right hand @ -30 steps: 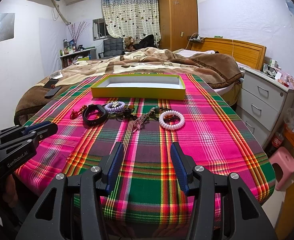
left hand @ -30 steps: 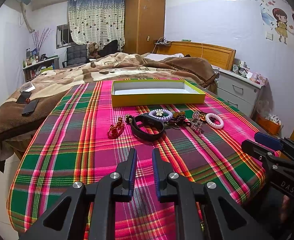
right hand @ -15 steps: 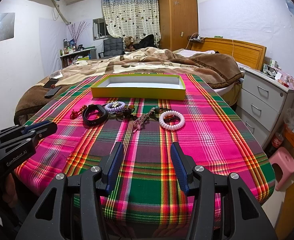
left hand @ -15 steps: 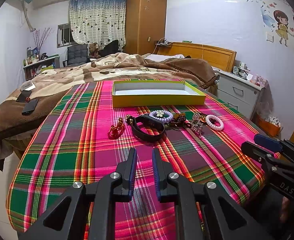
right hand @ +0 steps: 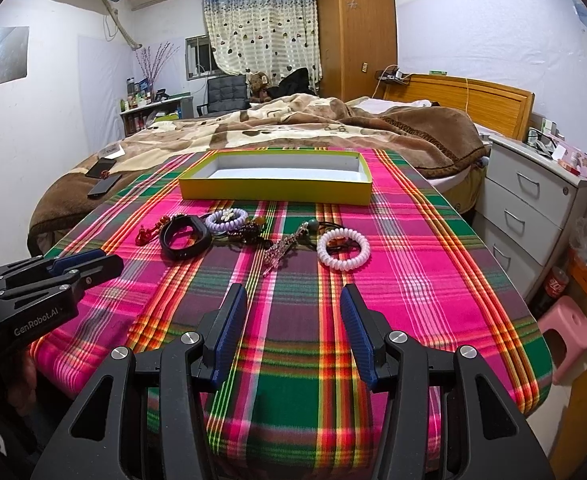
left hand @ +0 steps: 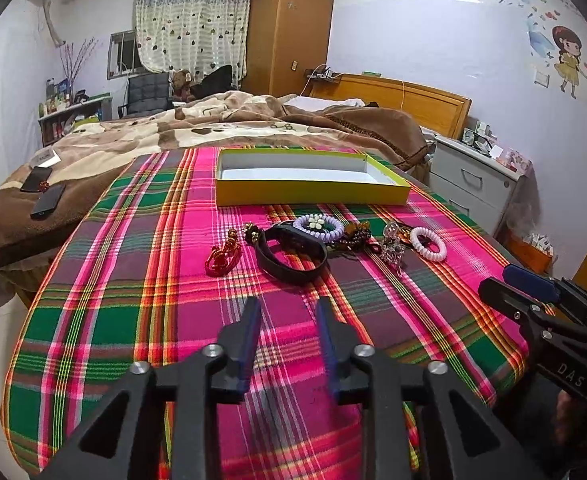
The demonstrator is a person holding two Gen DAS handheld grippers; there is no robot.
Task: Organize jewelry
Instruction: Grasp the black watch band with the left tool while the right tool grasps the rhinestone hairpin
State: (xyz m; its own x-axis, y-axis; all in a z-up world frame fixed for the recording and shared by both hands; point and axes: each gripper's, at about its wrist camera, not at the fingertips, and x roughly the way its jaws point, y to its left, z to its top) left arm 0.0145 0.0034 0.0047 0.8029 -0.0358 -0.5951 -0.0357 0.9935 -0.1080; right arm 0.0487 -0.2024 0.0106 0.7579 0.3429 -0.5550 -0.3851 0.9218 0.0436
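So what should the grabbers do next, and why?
Probably move the open right gripper forward onto the white spiral bracelet. It lies nearest, apart from the tangled pieces, and the yellow box behind looks empty. The left gripper holds nothing.

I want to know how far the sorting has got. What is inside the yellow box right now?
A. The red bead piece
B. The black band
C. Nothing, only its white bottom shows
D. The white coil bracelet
C: the yellow box shows only a bare white bottom, while the white coil bracelet, black band and red bead piece all lie on the plaid cloth in front of it.
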